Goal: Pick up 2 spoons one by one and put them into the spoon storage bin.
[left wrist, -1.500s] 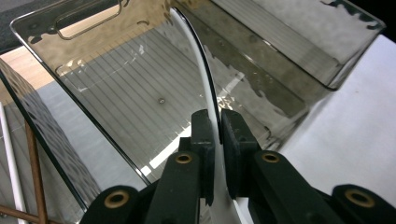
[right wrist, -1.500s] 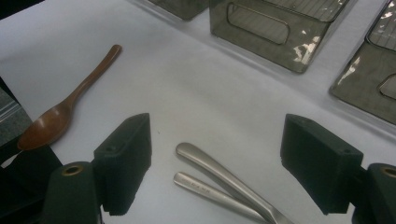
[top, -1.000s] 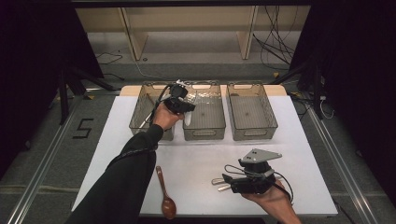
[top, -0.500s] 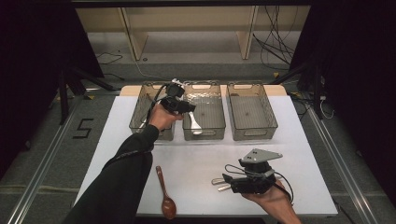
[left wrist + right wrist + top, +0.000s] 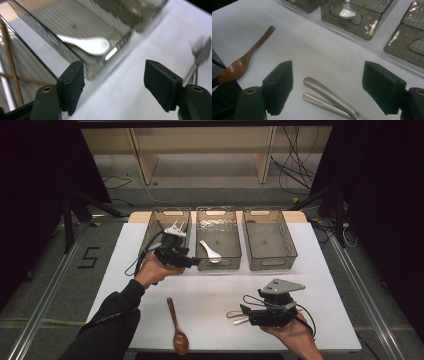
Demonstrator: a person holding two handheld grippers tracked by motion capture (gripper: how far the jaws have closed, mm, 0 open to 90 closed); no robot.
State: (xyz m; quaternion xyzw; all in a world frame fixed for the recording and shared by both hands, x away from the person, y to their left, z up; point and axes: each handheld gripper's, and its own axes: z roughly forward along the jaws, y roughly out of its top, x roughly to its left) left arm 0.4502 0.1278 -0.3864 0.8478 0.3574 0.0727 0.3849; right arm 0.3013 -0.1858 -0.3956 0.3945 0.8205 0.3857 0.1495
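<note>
Nearest the person, the right gripper (image 5: 246, 316) hovers low over the white table (image 5: 330, 285) with its jaws spread wide and nothing between them. Two metal handles (image 5: 324, 96) lie side by side just ahead of it, in line with the gap, so this hand looks set to take one of them next. To the left, a wooden spoon (image 5: 177, 327) lies alone on the table, likely waiting its turn.

Farther out, the left gripper (image 5: 192, 262) hangs just in front of the middle bin (image 5: 218, 264). Its jaws have just been opening and now stand wide and empty. The white spoon (image 5: 210, 250) rests inside that bin, near the front wall, apparently just let go there. The left bin (image 5: 150, 232) and the right bin (image 5: 270, 240) flank it, which suggests cutlery is being sorted by kind.
</note>
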